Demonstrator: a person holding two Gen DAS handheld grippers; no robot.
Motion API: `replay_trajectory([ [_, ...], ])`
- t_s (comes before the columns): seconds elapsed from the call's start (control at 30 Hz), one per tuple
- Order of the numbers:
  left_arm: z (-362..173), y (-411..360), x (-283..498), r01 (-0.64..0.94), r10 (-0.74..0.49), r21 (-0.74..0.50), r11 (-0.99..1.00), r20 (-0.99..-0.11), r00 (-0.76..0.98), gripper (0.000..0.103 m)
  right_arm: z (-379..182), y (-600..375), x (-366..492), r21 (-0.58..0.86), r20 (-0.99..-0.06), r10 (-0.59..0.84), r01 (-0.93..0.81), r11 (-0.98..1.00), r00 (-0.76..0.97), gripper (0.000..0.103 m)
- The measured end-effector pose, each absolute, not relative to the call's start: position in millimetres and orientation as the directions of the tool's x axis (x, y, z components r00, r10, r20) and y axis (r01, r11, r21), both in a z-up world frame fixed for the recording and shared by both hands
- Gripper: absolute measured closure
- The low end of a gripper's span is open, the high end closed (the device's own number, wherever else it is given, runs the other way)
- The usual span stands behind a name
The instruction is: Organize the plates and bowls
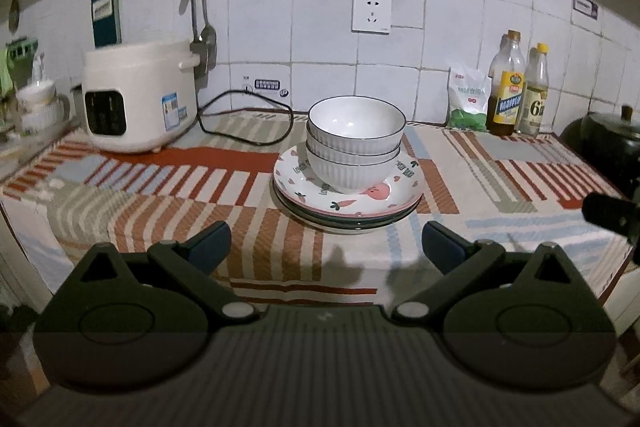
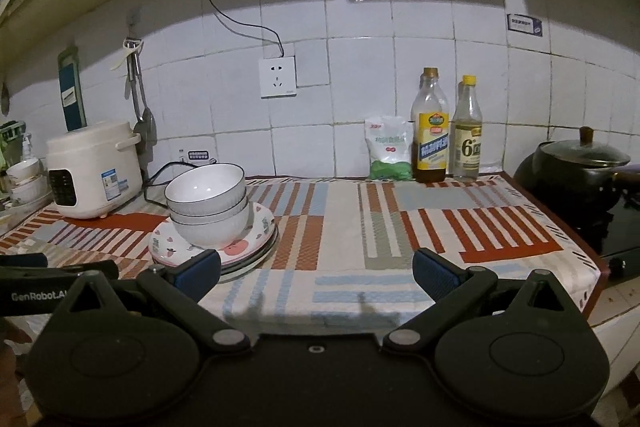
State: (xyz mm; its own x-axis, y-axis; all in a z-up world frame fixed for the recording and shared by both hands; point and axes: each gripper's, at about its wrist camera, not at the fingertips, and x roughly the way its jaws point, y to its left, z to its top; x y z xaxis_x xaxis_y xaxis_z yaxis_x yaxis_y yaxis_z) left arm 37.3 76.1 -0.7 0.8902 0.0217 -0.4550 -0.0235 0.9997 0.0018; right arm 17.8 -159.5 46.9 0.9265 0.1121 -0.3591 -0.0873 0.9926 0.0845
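Three white ribbed bowls [image 1: 354, 143] sit nested on a stack of plates [image 1: 348, 201]; the top plate shows fruit and carrot prints. This pile stands mid-counter on a striped cloth. My left gripper [image 1: 326, 245] is open, just in front of the pile and not touching it. In the right wrist view the bowls [image 2: 208, 205] and plates [image 2: 240, 247] lie at the left. My right gripper [image 2: 316, 273] is open over bare cloth, its left finger close beside the plates' rim. Part of the left gripper [image 2: 60, 273] shows at the left edge.
A white rice cooker [image 1: 140, 95] with a black cord stands at the back left, more small bowls [image 1: 38, 105] beyond it. Two bottles [image 2: 448, 131] and a white-green bag [image 2: 390, 149] line the tiled wall. A black pot [image 2: 576, 171] sits on the stove at the right.
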Motion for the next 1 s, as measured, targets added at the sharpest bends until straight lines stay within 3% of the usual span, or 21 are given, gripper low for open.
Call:
replay_trajectory([
  [0.6, -3.4, 65.1, 24.4, -0.021, 0.043, 0.060, 0.998, -0.388, 0.921, 0.000, 43.2, -152.9, 12.0, 0.043, -0.353, 0.073, -0.061, 0.997, 0.933, 0.000],
  [1.0, -7.5, 63.7, 26.1, 0.017, 0.001, 0.041, 0.999, -0.414, 0.910, 0.000, 39.1, -151.7, 10.4, 0.016, -0.349, 0.032, -0.028, 0.999, 0.936, 0.000],
])
